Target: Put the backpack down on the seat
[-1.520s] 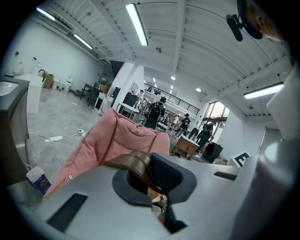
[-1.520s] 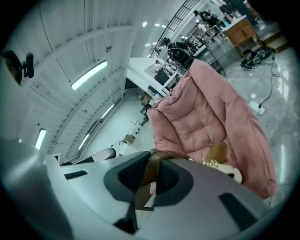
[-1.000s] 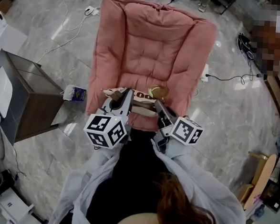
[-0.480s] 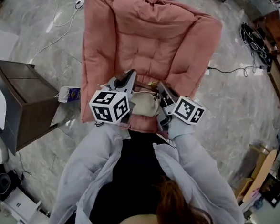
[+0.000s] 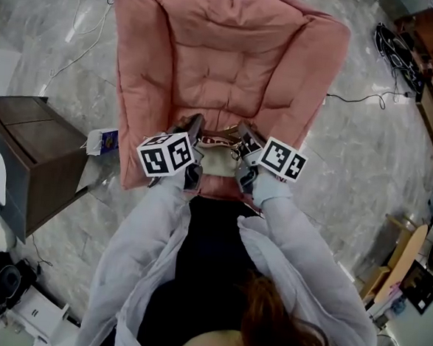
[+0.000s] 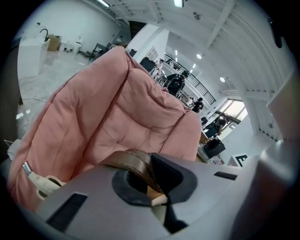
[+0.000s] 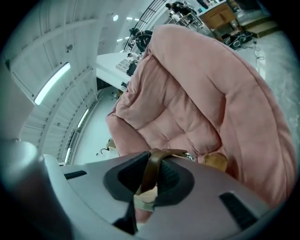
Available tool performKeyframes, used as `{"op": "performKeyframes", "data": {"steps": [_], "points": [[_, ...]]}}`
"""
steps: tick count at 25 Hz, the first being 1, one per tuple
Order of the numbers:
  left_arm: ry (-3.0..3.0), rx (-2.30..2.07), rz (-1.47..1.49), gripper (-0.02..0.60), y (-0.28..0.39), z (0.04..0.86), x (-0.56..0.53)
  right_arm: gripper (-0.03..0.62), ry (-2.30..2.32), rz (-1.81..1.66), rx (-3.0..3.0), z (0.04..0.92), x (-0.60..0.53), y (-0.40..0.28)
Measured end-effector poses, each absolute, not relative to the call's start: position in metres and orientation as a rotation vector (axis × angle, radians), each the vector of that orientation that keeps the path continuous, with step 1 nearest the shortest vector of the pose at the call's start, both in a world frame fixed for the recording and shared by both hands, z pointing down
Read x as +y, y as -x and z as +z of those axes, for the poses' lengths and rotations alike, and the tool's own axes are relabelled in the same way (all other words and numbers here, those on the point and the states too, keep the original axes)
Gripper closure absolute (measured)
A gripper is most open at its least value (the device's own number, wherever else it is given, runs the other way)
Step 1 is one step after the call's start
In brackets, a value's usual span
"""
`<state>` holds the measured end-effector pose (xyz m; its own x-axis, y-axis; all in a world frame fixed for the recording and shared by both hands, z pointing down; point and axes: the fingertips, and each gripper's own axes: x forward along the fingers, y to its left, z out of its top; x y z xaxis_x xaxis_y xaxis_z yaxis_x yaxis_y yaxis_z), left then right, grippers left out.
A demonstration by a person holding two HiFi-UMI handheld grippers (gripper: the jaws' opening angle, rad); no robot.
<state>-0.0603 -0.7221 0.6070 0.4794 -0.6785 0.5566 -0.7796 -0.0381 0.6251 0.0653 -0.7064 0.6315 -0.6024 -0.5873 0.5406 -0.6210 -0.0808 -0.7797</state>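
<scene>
A cream backpack [image 5: 217, 162] with brown straps hangs low over the front edge of the pink cushioned chair [image 5: 224, 58], between my two grippers. My left gripper [image 5: 194, 127] is shut on a brown strap [image 6: 133, 163], which runs through its jaws in the left gripper view [image 6: 151, 185]. My right gripper [image 5: 244, 136] is shut on the other brown strap [image 7: 151, 172], which crosses between its pads in the right gripper view [image 7: 146, 190]. A cream corner of the bag with a metal ring [image 6: 41, 182] shows below left. Whether the bag's bottom touches the seat is hidden.
A dark wooden cabinet [image 5: 29, 155] stands left of the chair, with a small carton [image 5: 100, 140] on the marble floor beside it. Cables [image 5: 366, 99] trail on the floor at the right. Wooden items [image 5: 404, 256] stand at the far right. The person's sleeves fill the foreground.
Both grippers have come down and closer to the chair's front with the backpack still held by its straps. The bag sits lower against the seat's front edge.
</scene>
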Motion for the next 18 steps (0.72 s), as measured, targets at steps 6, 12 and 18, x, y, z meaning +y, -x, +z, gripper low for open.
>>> {"op": "performKeyframes", "data": {"steps": [6,12,18], "points": [[-1.633,-1.167,-0.034,0.254,0.063,0.608,-0.728,0.288,-1.362,2.01,-2.124,0.619,-0.714,-0.056],[-1.464,-1.017,-0.324,0.215,0.069,0.591,-0.722,0.187,-1.419,2.224,-2.074,0.606,-0.713,-0.062],[-1.511,-1.036,-0.32,0.215,0.087,0.582,-0.691,0.158,-1.43,1.982,-2.223,0.582,-0.683,-0.058]]}}
